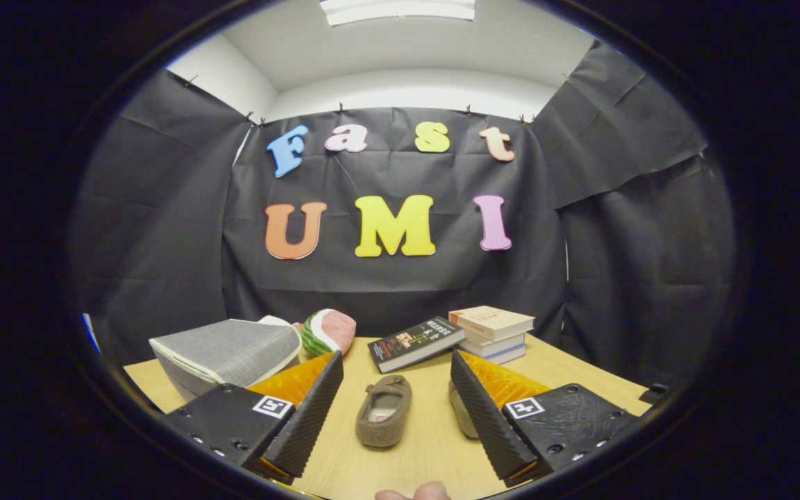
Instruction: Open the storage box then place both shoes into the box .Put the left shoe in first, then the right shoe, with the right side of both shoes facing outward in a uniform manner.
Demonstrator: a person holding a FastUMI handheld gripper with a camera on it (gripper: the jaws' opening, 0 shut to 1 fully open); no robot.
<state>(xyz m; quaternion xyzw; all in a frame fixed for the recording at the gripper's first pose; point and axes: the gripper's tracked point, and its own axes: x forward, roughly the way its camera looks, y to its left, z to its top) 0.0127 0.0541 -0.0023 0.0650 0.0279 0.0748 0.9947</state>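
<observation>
You are holding the gripper (pixel 396 399) well above the table (pixel 428 444), its fingers spread wide and gripping nothing, so the whole layout is showing between and beyond them. One shoe (pixel 384 410) is lying on the wood between the fingers, opening up and toe pointing away from you; the second shoe (pixel 461 411) is sitting just to its right, mostly hidden behind the right finger, so you cannot tell from here which is the left one. The box (pixel 226 355) is standing to the left, beyond the left finger, and its lid is looking closed, tilted toward you; that is probably why you are hovering back rather than reaching for a shoe, since the lid has to come up first. Just behind the box a watermelon toy (pixel 328 331) is resting close against it, and it may be crowding the lid's swing if it hinges at the back. A dark book (pixel 416 342) is lying beyond the shoes, leaning on a stack of books (pixel 494 333) farther right; both are well apart from the box and are not blocking the route. A fingertip (pixel 414 493) is showing at the near edge. Nothing is standing between the fingers and the box's front, so that approach is looking free.
</observation>
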